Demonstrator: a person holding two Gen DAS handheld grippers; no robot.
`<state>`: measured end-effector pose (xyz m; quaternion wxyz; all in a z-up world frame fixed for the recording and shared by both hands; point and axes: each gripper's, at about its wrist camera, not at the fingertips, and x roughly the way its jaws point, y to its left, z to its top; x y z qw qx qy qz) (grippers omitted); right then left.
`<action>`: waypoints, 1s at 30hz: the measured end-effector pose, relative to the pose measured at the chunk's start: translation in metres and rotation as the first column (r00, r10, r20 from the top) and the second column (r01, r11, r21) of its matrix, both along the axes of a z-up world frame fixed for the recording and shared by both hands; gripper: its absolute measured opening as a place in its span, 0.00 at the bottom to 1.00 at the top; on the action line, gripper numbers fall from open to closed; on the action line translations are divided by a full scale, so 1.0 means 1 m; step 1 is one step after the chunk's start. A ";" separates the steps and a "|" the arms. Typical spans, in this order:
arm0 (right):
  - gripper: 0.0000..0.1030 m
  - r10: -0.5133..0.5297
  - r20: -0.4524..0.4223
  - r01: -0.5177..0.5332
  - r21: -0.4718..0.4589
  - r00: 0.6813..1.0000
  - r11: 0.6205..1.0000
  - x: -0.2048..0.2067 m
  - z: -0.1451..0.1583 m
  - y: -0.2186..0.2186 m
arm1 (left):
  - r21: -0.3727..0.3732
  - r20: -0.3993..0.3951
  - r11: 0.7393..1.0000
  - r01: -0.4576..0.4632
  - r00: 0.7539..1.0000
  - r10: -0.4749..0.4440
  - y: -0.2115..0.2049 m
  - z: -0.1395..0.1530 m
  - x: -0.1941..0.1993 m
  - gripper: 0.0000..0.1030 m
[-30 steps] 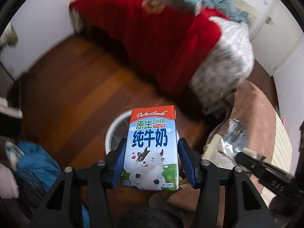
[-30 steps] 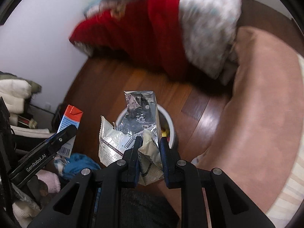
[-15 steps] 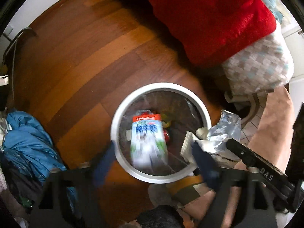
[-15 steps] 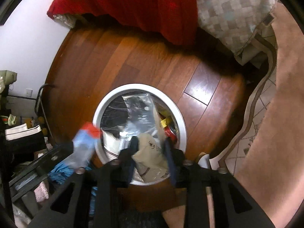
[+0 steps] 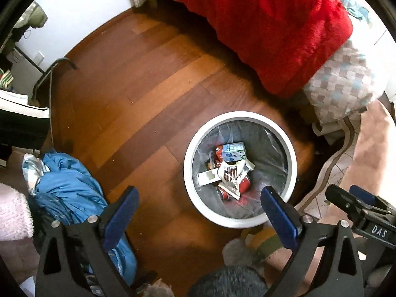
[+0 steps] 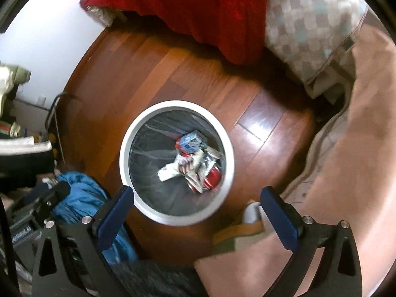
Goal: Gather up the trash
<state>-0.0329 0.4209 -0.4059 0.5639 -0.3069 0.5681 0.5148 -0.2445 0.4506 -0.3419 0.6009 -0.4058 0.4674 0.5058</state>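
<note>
Over on the left there's a crumpled blue jacket (image 5: 71, 193) heaped on the wood floor (image 5: 138, 94), right beside the left gripper (image 5: 199, 212). That gripper is spread wide with nothing between its blue pads, hanging above the floor just left of the bin. The white round trash bin (image 5: 190, 148) sits on the floor near the middle, lined with a clear bag. The trash is down inside it: the milk carton (image 5: 232, 151) lies on its side toward the far wall, and a torn silvery wrapper (image 5: 231, 173) sits on top of a red can (image 5: 245, 185). From the right wrist view, the right gripper (image 6: 195, 210) is also spread wide and holds nothing, framing the bin's near rim. Further right, a red blanket (image 5: 272, 32) and a checkered pillow (image 5: 346, 84) hang over the floor behind the bin.
</note>
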 end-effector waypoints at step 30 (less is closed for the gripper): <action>1.00 0.186 -0.064 -0.156 0.322 0.980 0.934 -0.038 0.285 -0.155 | 0.225 0.241 0.970 0.094 0.959 -0.149 -0.127 0.225 -0.016 0.97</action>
